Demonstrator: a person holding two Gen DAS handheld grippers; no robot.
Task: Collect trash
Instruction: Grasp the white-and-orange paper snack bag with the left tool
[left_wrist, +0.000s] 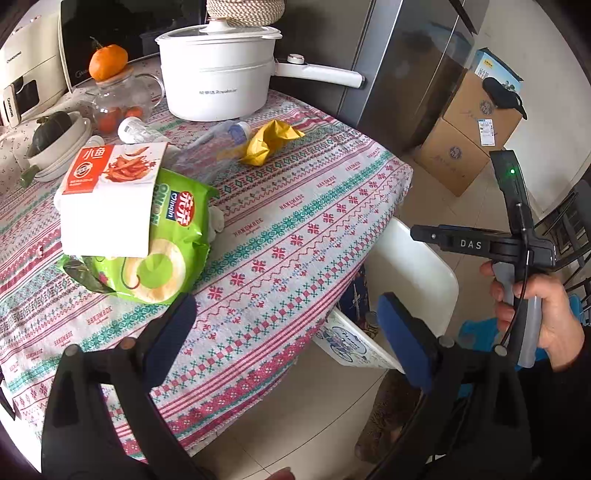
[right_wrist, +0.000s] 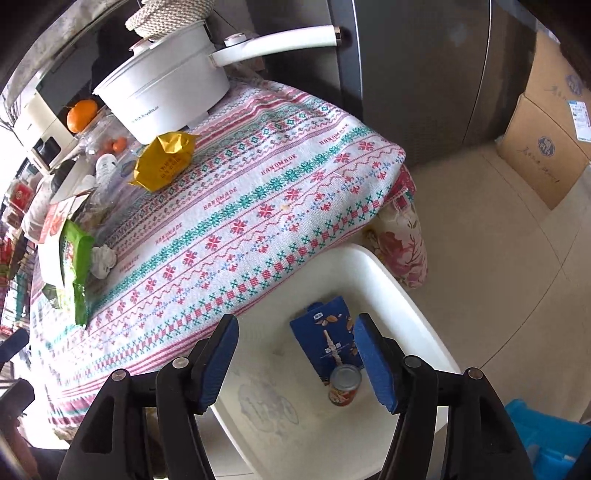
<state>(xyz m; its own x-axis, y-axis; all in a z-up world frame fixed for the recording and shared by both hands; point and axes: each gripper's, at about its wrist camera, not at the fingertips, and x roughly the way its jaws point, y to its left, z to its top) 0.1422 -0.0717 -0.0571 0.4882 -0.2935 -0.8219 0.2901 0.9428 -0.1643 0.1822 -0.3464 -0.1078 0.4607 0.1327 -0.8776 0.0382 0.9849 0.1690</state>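
Observation:
My right gripper (right_wrist: 297, 363) stands open over a white bin (right_wrist: 406, 295) beside the table. In the bin lie a blue carton (right_wrist: 325, 339) and a small can (right_wrist: 345, 384), and neither pad touches them. My left gripper (left_wrist: 288, 336) hangs open and empty over the table's near corner. On the patterned cloth lie a green snack bag (left_wrist: 155, 258) under a white and red box (left_wrist: 107, 199), a crumpled yellow wrapper (left_wrist: 271, 142), a clear plastic bottle (left_wrist: 218, 140) and a crumpled tissue (right_wrist: 103, 260). A hand (left_wrist: 535, 314) holds the right tool above the bin (left_wrist: 413, 266).
A white pot (left_wrist: 218, 74) with a long handle stands at the table's back, next to a glass jar with an orange (left_wrist: 109, 62) on top. A grey fridge (left_wrist: 406, 74) and cardboard boxes (left_wrist: 469, 147) stand behind. A blue crate (right_wrist: 546, 435) sits on the floor.

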